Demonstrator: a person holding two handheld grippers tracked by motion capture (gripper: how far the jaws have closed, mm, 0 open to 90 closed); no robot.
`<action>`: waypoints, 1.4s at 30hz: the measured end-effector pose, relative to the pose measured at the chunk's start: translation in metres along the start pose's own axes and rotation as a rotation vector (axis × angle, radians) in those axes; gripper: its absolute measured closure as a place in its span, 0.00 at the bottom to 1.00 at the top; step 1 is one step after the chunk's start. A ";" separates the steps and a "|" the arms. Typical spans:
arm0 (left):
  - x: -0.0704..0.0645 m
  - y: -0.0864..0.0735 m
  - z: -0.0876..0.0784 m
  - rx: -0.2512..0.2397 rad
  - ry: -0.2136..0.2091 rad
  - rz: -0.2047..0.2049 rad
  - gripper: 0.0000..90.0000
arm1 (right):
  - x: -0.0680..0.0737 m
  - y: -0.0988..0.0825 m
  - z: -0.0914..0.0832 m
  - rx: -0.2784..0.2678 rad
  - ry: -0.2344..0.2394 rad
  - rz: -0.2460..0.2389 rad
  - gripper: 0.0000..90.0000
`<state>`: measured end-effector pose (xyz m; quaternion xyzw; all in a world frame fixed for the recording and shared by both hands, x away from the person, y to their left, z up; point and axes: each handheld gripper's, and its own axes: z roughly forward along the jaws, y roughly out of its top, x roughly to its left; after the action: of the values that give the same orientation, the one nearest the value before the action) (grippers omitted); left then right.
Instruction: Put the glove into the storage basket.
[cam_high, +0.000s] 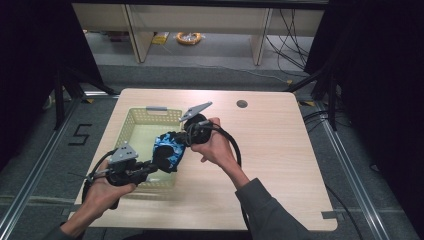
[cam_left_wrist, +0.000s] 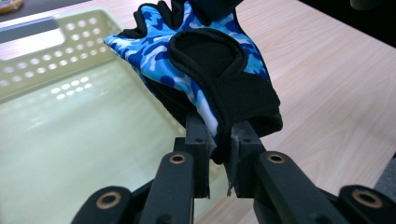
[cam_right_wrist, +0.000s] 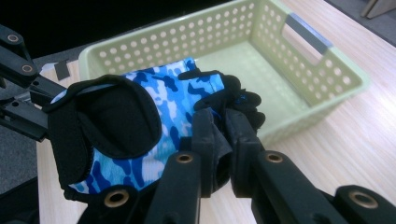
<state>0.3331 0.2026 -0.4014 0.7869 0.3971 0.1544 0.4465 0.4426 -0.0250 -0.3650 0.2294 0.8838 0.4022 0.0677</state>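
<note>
A blue camouflage glove (cam_high: 169, 150) with black trim hangs in the air over the right edge of a pale green perforated basket (cam_high: 131, 131). My left gripper (cam_high: 156, 165) is shut on the glove's black cuff (cam_left_wrist: 219, 140), pinching it between both pads. My right gripper (cam_high: 186, 137) is shut on the glove's black finger end (cam_right_wrist: 219, 135), at the opposite side. The glove (cam_left_wrist: 187, 56) is stretched between the two grippers, its black wrist opening (cam_right_wrist: 112, 121) facing up. In the right gripper view the left gripper's black arms (cam_right_wrist: 23, 98) reach in from the left.
The basket (cam_right_wrist: 327, 74) stands on the left half of a light wooden table (cam_high: 280, 160) and looks empty inside. A grey handle (cam_high: 156, 108) sits on its far rim. A round cable hole (cam_high: 242, 104) lies near the table's far edge. Cables trail from both grippers.
</note>
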 end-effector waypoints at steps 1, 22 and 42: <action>0.005 -0.001 -0.002 0.014 -0.001 0.007 0.89 | 0.000 0.003 0.003 0.012 0.006 -0.005 0.93; 0.055 -0.031 0.007 0.097 0.048 -0.112 0.89 | -0.008 0.022 0.090 0.109 0.052 0.010 0.93; 0.075 -0.049 0.020 0.202 0.021 -0.168 0.87 | -0.003 0.020 0.134 0.218 0.028 0.022 0.93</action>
<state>0.3688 0.2628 -0.4611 0.7900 0.4798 0.0838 0.3723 0.4929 0.0760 -0.4395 0.2393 0.9206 0.3075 0.0253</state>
